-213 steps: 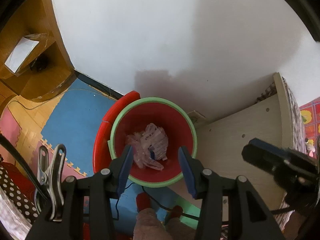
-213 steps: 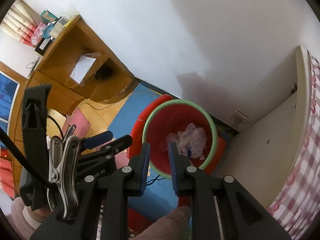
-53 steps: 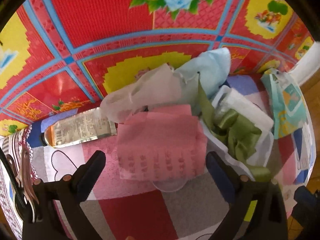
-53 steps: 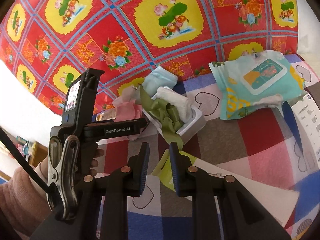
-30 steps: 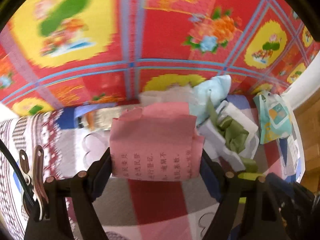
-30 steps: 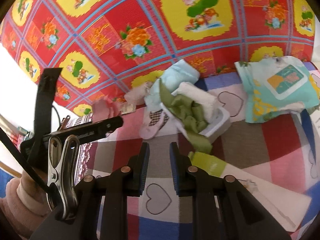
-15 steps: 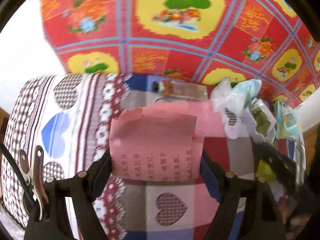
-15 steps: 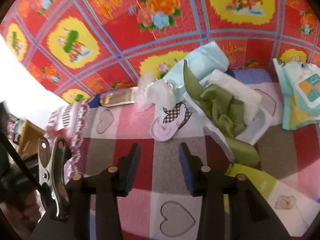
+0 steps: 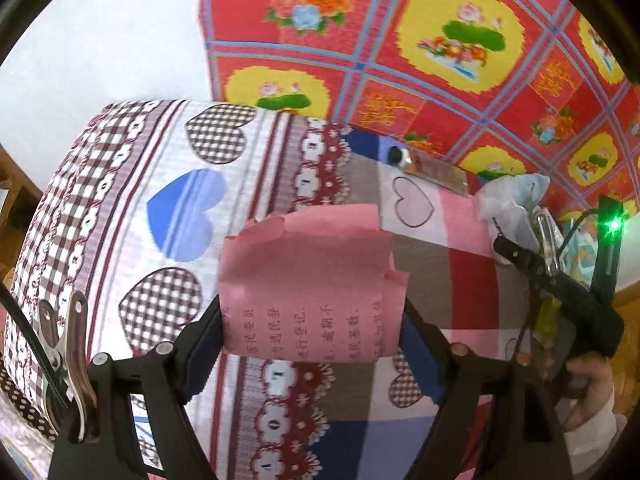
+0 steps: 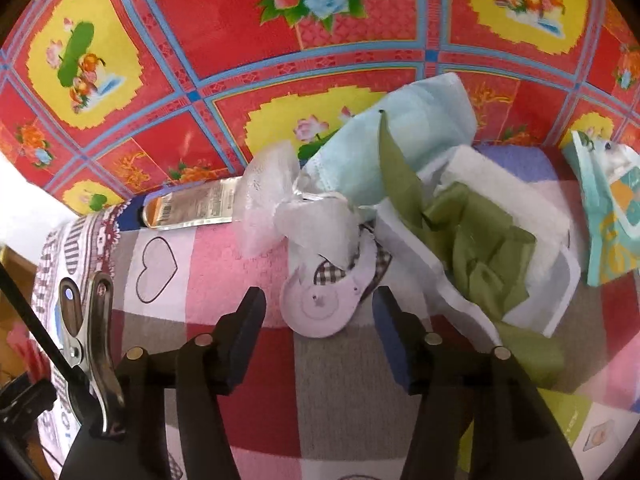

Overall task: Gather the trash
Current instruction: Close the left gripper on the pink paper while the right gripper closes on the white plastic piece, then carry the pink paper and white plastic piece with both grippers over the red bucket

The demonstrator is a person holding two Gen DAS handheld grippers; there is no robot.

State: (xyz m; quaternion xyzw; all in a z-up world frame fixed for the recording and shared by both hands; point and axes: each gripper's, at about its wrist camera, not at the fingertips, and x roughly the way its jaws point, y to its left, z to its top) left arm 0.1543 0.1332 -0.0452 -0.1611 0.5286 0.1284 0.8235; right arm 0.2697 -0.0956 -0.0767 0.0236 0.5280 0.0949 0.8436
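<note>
The pink paper point(image 9: 310, 296) is being clamped by the left gripper point(image 9: 312, 336) for binning; the right gripper point(image 10: 320, 320), fingers opening and empty, is being lined up on the round lid point(image 10: 324, 308) beside the green wrapper point(image 10: 476, 240).

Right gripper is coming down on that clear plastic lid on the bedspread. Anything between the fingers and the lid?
Nothing visible blocks it. The right gripper, jaws opening, points at the clear plastic lid, with only bare bedspread in the gap. The crumpled clear wrapper overlaps the lid's far edge, and the white tray lies close on its right.
</note>
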